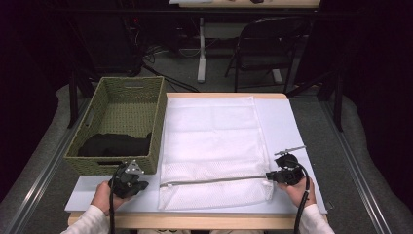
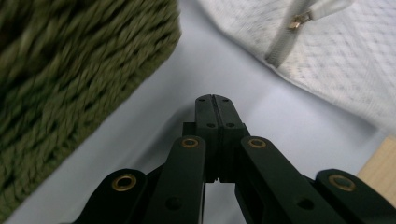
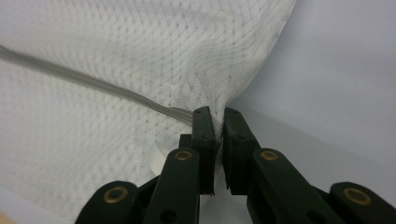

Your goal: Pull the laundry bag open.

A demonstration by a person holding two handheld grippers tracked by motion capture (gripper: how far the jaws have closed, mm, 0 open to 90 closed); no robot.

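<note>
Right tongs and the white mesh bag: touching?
Touching. In the right gripper view the right tongs pinch the edge of the white mesh bag at the end of its zipper, mesh bunched between the jaws.

Black jaws, brass rivets, black cables, white sleeves

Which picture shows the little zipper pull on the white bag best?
The left gripper view: the zipper pull shows close up, a small metal tab at the end of the grey zipper on the white mesh bag. The high view shows that spot only as a tiny speck. The right gripper view shows the zipper's other end, by the right gripper.
</note>
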